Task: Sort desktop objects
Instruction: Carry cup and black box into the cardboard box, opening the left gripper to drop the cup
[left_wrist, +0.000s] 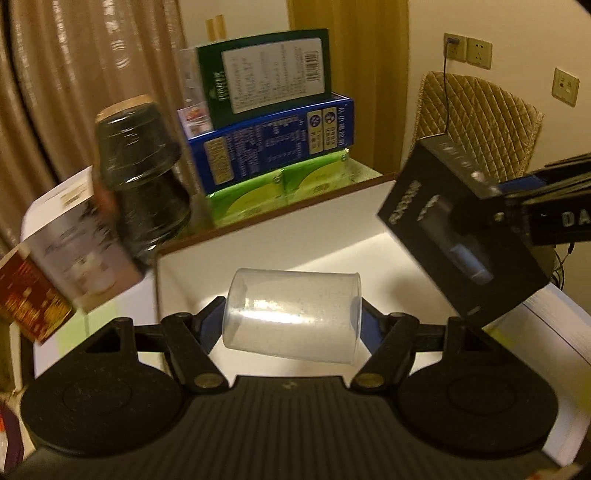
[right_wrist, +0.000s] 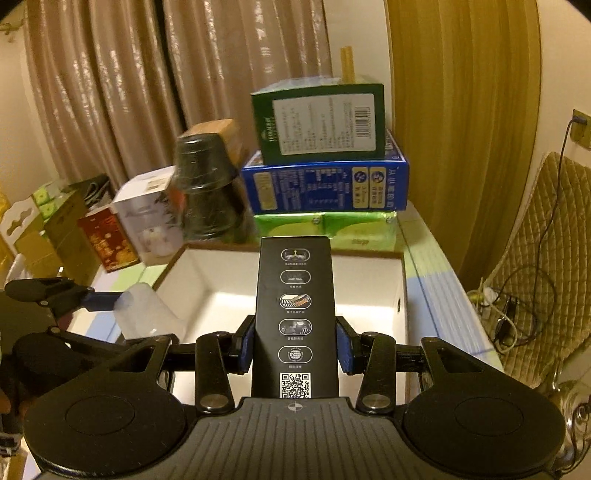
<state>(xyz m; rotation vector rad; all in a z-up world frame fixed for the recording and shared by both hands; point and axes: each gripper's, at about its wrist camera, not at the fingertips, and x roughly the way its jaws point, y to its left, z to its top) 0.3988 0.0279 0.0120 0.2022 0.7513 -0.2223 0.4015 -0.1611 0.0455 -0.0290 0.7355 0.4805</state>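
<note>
My left gripper (left_wrist: 291, 325) is shut on a clear plastic cup (left_wrist: 293, 314) lying sideways between the pads, held above the open white box (left_wrist: 266, 251). In the right wrist view that cup (right_wrist: 147, 314) shows at the left beside the left gripper's blue pad. My right gripper (right_wrist: 295, 343) is shut on a tall black product box (right_wrist: 295, 314) printed with icons and a QR code. That black box (left_wrist: 461, 229) hangs at the right of the left wrist view, over the white box (right_wrist: 221, 280).
Behind the white box stand stacked cartons: green (right_wrist: 319, 123) on blue (right_wrist: 325, 181) on lime-green packs (right_wrist: 325, 225). A dark jar (left_wrist: 144, 181) with a tan lid, a white carton (left_wrist: 74, 240) and a red carton (left_wrist: 33, 299) are at the left. A quilted chair (right_wrist: 546, 266) stands at the right.
</note>
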